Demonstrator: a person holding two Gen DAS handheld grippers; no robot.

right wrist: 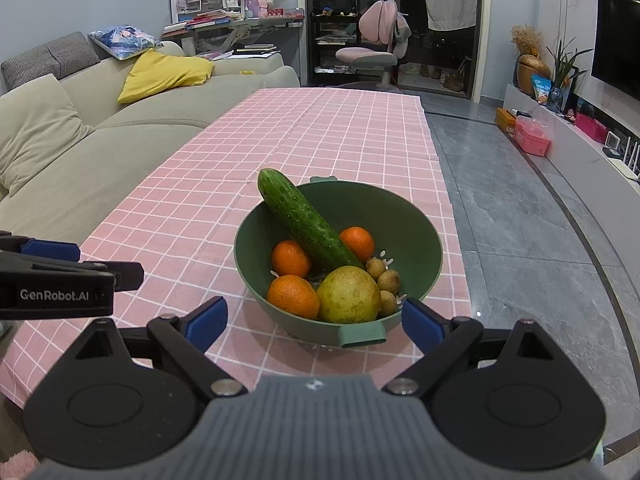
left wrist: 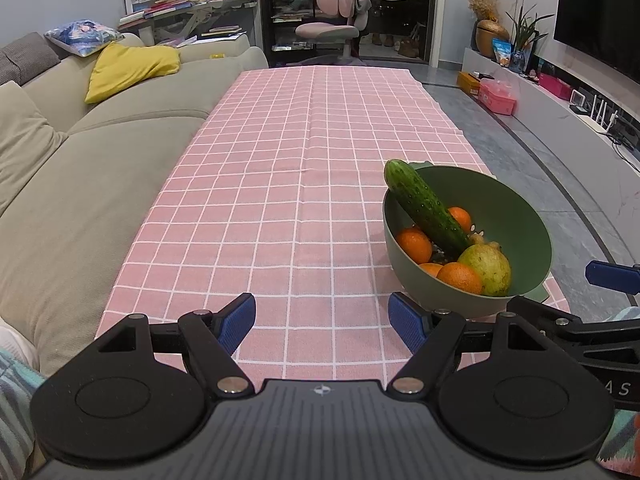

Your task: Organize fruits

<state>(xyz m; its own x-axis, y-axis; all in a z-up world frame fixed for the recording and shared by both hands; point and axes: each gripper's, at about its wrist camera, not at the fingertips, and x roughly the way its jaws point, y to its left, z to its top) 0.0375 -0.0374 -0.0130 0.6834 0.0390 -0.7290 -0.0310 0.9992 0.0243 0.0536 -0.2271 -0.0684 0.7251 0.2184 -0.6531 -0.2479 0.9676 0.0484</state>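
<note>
A green bowl [right wrist: 416, 240] stands on the pink checked tablecloth [right wrist: 280, 140] near the table's right edge. It holds a cucumber [right wrist: 304, 220] leaning on the far rim, three oranges [right wrist: 293, 295], a yellow-green pear [right wrist: 349, 295] and several small brown longans [right wrist: 389, 280]. My right gripper [right wrist: 314, 322] is open and empty just in front of the bowl, its fingers either side of the near handle. My left gripper [left wrist: 322, 322] is open and empty above the cloth, left of the bowl [left wrist: 516, 216]. The cucumber [left wrist: 424, 206] and pear [left wrist: 488, 268] show there too.
A beige sofa [left wrist: 100, 168] with a yellow cushion [left wrist: 128, 68] runs along the table's left side. Grey tiled floor [right wrist: 520, 220] lies to the right, with a TV shelf [right wrist: 580, 136] beyond. A pink chair [right wrist: 376, 48] stands past the table's far end.
</note>
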